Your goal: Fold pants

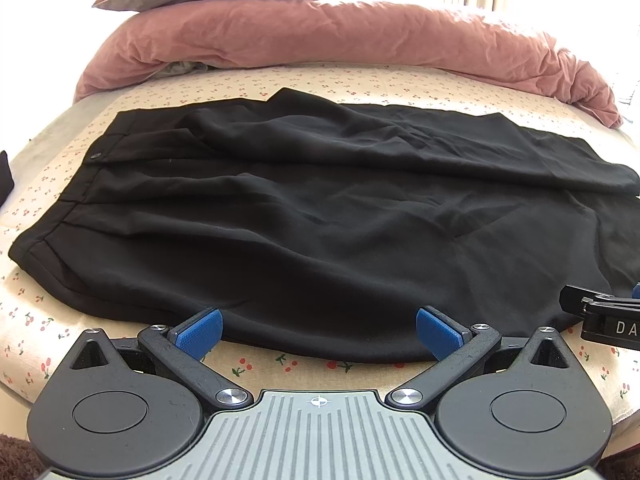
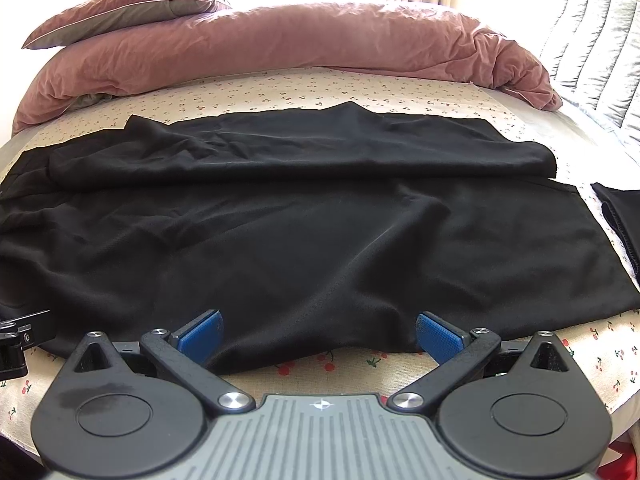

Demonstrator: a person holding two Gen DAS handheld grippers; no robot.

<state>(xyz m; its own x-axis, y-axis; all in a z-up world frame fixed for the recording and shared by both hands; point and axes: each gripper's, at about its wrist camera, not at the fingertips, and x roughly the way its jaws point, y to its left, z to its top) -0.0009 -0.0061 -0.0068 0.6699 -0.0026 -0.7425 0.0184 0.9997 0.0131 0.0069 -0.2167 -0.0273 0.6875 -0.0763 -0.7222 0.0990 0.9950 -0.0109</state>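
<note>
Black pants (image 1: 320,200) lie flat across the bed, waistband with a button (image 1: 96,156) at the left, legs running right. They fill the right wrist view (image 2: 300,220) too, with the far leg lying partly over the near one. My left gripper (image 1: 318,330) is open, its blue pads (image 1: 200,330) at the near edge of the pants near the waist end. My right gripper (image 2: 318,332) is open at the near edge further along the legs. Neither holds the fabric. The right gripper's body shows at the edge of the left wrist view (image 1: 608,316).
The bed has a cream sheet with a cherry print (image 1: 304,364). A pink duvet (image 2: 280,44) and a pillow (image 2: 120,12) are heaped along the far side. Another dark garment (image 2: 624,216) lies at the right. A grey quilted cover (image 2: 592,40) is far right.
</note>
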